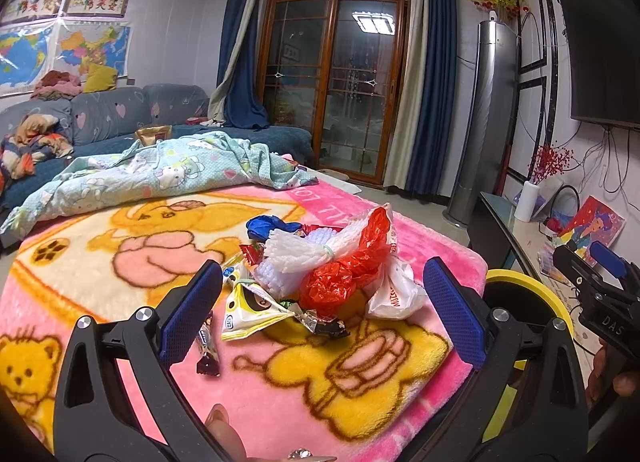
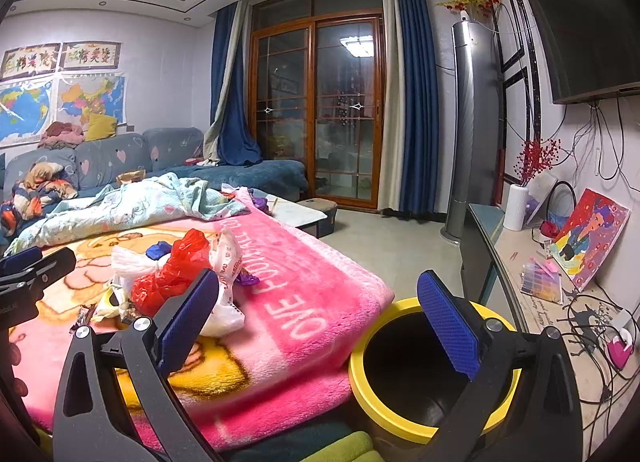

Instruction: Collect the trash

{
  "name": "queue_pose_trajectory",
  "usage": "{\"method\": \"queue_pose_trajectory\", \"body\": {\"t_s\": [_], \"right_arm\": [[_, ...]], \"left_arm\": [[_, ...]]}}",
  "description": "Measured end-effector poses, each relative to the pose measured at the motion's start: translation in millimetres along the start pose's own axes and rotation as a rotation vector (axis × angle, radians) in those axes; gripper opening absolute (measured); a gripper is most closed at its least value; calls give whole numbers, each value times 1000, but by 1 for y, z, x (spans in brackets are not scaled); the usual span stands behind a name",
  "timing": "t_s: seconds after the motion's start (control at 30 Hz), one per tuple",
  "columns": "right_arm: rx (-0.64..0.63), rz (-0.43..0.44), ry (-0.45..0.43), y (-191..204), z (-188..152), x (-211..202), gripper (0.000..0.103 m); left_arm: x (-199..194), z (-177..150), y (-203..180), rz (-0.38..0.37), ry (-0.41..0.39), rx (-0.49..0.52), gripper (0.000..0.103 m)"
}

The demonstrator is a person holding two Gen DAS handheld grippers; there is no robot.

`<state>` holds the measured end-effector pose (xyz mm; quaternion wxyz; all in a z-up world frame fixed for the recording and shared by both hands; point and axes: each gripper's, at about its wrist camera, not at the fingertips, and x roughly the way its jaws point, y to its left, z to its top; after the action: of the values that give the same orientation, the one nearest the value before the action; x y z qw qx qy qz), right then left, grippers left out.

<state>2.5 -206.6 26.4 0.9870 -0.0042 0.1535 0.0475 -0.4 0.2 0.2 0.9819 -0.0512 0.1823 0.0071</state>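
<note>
A pile of trash lies on a pink cartoon blanket [image 1: 280, 402]: a red plastic bag [image 1: 344, 274], white foam netting [image 1: 304, 252], a white bag [image 1: 394, 294], a blue scrap [image 1: 266, 225], a white-and-yellow snack wrapper [image 1: 248, 310] and a dark candy wrapper [image 1: 208, 350]. My left gripper [image 1: 324, 310] is open and empty, just short of the pile. My right gripper [image 2: 320, 322] is open and empty, above the blanket's edge beside a yellow-rimmed black bin [image 2: 420, 374]. The pile also shows in the right wrist view [image 2: 176, 274].
A crumpled light-blue cartoon sheet [image 1: 160, 173] lies at the blanket's far side. A blue sofa [image 1: 120, 113] with clothes stands at the left. A TV cabinet [image 2: 540, 282] with cables, a vase and a painting runs along the right. Grey floor lies beyond.
</note>
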Motion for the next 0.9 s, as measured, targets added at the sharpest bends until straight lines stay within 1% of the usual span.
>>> {"method": "queue_pose_trajectory", "body": {"t_s": [0.13, 0.3, 0.9], "right_arm": [[3, -4, 5, -1, 0, 1, 97], [4, -5, 5, -2, -1, 2, 97], [5, -11, 7, -3, -1, 3, 97]], "left_arm": [[0, 0, 0, -1, 0, 1, 92], [-2, 8, -1, -3, 2, 2, 92], [-3, 4, -2, -4, 2, 2, 92]]}}
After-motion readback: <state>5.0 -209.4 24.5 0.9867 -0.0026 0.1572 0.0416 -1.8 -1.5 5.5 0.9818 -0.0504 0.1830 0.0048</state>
